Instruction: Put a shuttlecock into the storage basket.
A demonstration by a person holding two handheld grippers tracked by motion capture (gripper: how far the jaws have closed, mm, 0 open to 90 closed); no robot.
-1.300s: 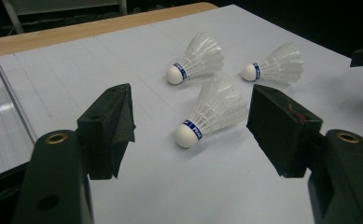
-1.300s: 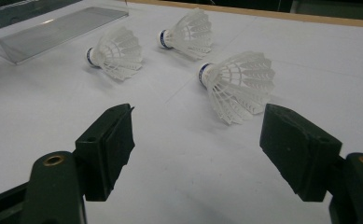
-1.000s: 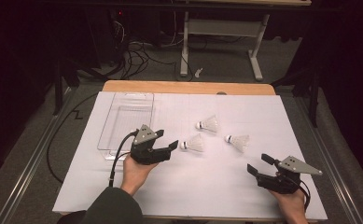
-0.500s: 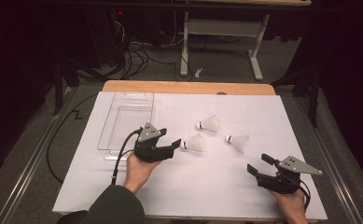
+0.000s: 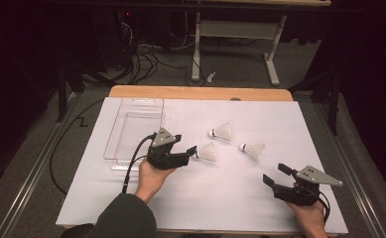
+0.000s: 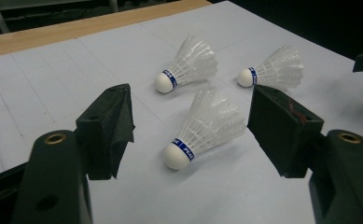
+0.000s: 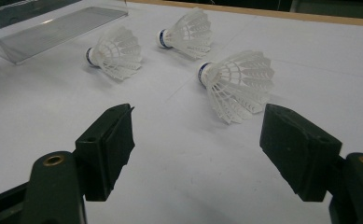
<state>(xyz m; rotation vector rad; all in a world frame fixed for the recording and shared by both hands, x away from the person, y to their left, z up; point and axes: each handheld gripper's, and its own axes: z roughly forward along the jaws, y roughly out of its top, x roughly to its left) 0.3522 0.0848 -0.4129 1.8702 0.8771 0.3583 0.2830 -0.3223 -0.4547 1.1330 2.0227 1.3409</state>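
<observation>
Left claw [image 6: 191, 135] spread around nearest shuttlecock [image 6: 207, 128]; two shuttlecocks beyond, clear tray [image 5: 133, 131] beside; right claw [image 7: 198, 154] spread, apart.

table brightly lit | surroundings dark | soft shadows | sharp focus

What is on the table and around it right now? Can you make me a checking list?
Surface: white paper sheet over a wooden tabletop, flat.
Job's things: three white feathered shuttlecocks with blue bands, lying on their sides: nearest shuttlecock, far shuttlecock, right-hand shuttlecock. Clear plastic tray at the left looks empty.
Clutter: nothing seen.
Grippers: left gripper open, its jaws either side of the nearest shuttlecock, not closed on it. Right gripper open, holding nothing, pointing at the right-hand shuttlecock.
Cables: black cable trails from the left gripper over the tray's corner.
Surroundings: dark room, tangled wires on the floor, white metal frame behind.
</observation>
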